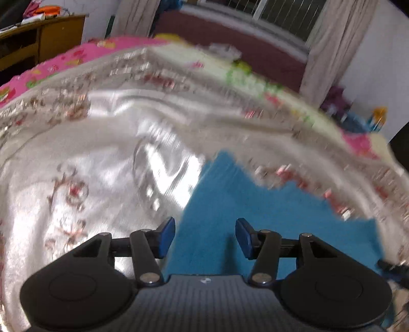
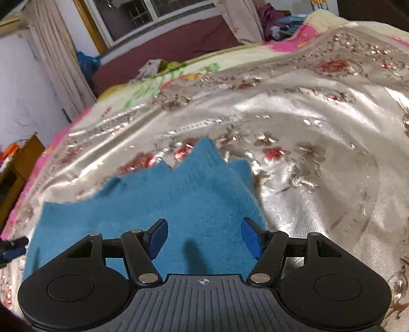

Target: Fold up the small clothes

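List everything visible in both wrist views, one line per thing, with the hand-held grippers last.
blue garment: one, teal-blue, lying on the satin cover under both grippers, jagged far edge
satin cover: one, silvery with red flower embroidery, spread over the bed
blanket: one, pink and cream with prints, under the cover at the bed's far side
curtains: beige, either side of the window
window: one, barred, in the far wall
wooden cabinet: one, brown, beside the bed
left hand-held gripper: one, black with blue pads, open above the garment's edge
right hand-held gripper: one, black with blue pads, open above the garment
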`<action>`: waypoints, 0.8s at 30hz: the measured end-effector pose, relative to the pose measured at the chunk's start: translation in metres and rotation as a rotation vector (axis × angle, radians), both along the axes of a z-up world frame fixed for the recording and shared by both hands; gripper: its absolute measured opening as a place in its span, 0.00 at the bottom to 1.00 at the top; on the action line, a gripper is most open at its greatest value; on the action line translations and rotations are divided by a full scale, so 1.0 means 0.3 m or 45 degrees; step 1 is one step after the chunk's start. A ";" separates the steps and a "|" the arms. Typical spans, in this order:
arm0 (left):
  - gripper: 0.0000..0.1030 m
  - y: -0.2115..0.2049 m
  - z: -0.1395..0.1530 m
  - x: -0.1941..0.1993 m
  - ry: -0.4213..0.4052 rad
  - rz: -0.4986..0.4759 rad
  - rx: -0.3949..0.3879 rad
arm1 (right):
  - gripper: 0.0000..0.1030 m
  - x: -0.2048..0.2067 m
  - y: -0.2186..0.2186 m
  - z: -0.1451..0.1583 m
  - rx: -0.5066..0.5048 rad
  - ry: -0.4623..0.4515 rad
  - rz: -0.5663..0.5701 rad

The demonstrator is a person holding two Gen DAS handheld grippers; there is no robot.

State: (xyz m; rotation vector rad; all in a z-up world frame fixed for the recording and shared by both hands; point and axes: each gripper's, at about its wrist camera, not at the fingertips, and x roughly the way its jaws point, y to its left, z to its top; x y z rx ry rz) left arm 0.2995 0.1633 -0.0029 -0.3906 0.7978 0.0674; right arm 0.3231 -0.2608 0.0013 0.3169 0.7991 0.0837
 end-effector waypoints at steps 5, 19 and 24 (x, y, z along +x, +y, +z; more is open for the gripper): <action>0.75 0.032 -0.077 0.004 0.078 0.048 0.038 | 0.62 0.024 0.027 -0.034 -0.100 0.074 0.034; 0.76 0.030 -0.088 -0.105 0.131 -0.017 0.054 | 0.65 -0.087 -0.008 -0.030 -0.138 0.116 -0.007; 0.74 0.060 -0.053 -0.143 0.084 -0.002 0.005 | 0.66 -0.121 -0.059 0.016 -0.025 0.032 -0.018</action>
